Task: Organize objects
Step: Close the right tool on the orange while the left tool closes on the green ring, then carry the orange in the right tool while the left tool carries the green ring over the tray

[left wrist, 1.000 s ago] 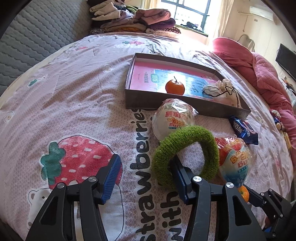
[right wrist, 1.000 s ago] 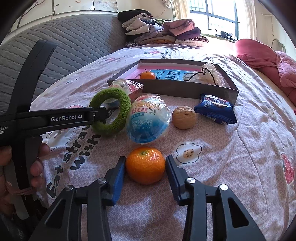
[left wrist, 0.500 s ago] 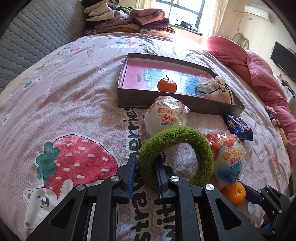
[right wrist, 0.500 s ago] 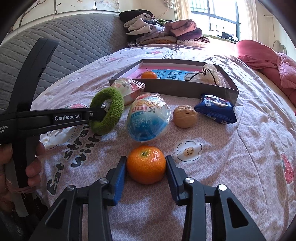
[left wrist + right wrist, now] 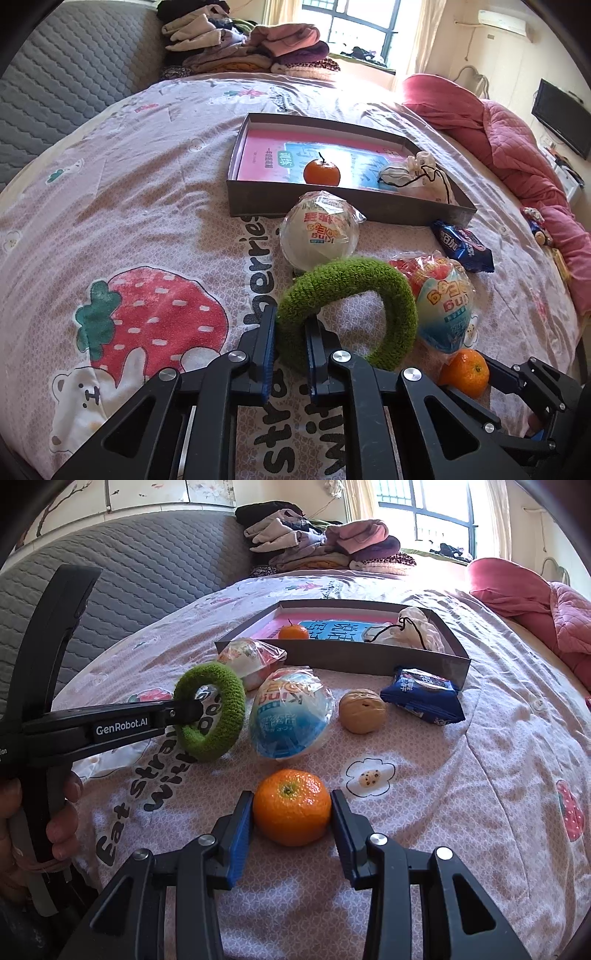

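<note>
My left gripper is shut on the near rim of a fuzzy green ring, which stands tilted up off the bedsheet. The right wrist view shows the same gripper pinching the ring from the left. My right gripper has its blue pads against both sides of an orange low on the sheet. Farther back lies a shallow grey box holding another orange and a white drawstring pouch.
Between the grippers and the box lie a white wrapped ball, a blue wrapped egg, a walnut and a blue snack packet. Folded clothes sit at the far end, a pink quilt on the right.
The left jaws closed from wide open onto the green ring's near rim, and the ring now stands more upright. The right gripper and its orange have not moved.
</note>
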`<act>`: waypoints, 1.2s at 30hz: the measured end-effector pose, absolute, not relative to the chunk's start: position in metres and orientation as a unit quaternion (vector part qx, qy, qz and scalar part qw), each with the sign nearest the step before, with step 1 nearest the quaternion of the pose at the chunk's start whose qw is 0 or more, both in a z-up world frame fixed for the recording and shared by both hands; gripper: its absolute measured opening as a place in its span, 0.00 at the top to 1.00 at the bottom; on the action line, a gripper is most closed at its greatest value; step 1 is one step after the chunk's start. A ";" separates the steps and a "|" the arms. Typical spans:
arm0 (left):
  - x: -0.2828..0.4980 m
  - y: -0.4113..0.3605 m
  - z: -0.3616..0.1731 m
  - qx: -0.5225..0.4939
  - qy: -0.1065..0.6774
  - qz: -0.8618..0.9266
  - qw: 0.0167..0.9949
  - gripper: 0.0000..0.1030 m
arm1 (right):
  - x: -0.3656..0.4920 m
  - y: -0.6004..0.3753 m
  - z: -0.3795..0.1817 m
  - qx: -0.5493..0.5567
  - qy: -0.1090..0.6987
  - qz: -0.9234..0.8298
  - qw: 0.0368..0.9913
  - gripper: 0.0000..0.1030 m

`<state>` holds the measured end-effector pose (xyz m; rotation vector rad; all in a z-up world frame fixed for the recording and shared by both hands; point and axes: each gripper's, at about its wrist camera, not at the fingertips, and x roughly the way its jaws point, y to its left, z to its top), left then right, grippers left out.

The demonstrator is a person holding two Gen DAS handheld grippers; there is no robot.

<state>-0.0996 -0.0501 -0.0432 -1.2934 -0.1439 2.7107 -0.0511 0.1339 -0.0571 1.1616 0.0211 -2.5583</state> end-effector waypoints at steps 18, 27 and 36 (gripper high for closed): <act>-0.062 -0.043 -0.030 -0.403 -0.033 0.913 0.059 0.87 | -0.044 0.145 -0.045 0.394 -0.003 -0.905 0.160 0.60; -0.047 -0.029 -0.023 -0.395 -0.024 0.916 0.062 0.87 | -0.038 0.150 -0.036 0.381 -0.005 -0.911 0.160 0.60; -0.038 -0.019 -0.016 -0.382 -0.004 0.922 0.059 0.87 | -0.035 0.153 -0.030 0.372 -0.010 -0.915 0.159 0.60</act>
